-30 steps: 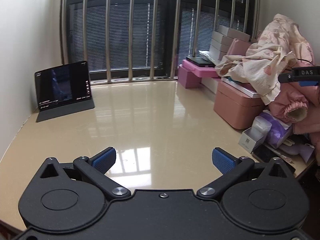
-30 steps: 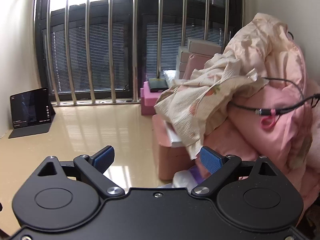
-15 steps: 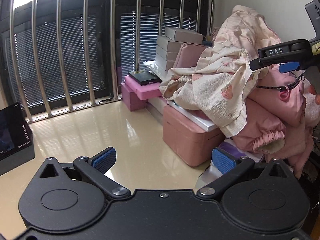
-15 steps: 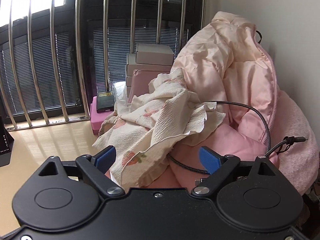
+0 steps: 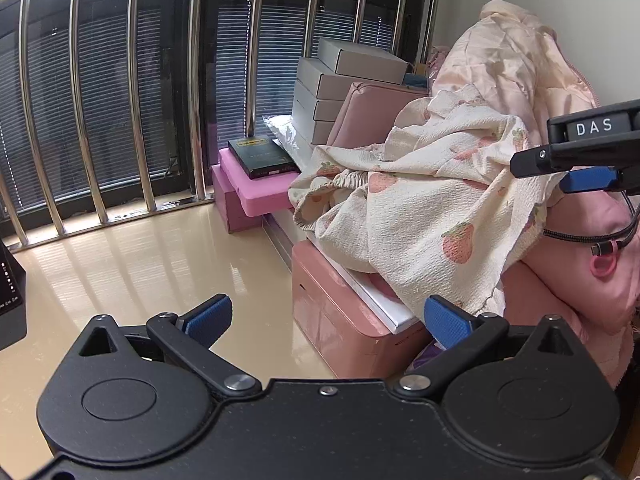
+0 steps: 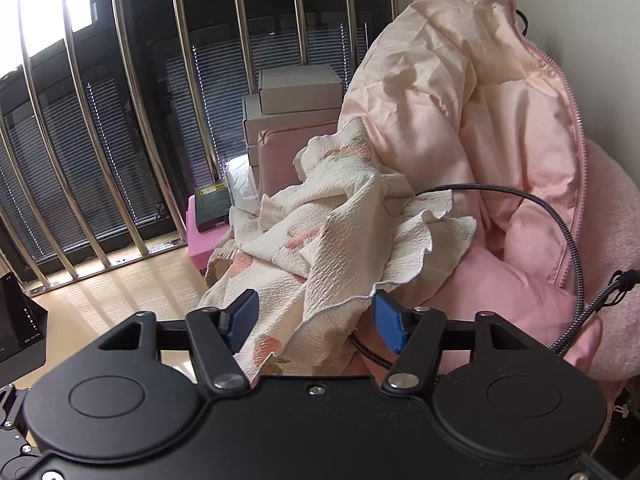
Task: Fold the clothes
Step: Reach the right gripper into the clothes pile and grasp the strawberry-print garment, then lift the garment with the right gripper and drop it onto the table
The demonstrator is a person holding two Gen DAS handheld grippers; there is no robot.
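Now the crumpled cream strawberry-print garment (image 6: 320, 240) drapes lengthwise off the pink storage box (image 5: 340, 320); right gripper (image 6: 316, 320) gapes around its frilled edge, left gripper (image 5: 328, 316) spread, empty.

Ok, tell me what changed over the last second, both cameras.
Both views swung right, from the bare tabletop toward the clothes pile. The right hand-held gripper closed in on the strawberry-print garment, whose ruffled edge now lies between its open pads, not yet clamped. The left hand-held gripper stayed open and holds nothing. The pink jacket, the garment and the boxes have not shifted.
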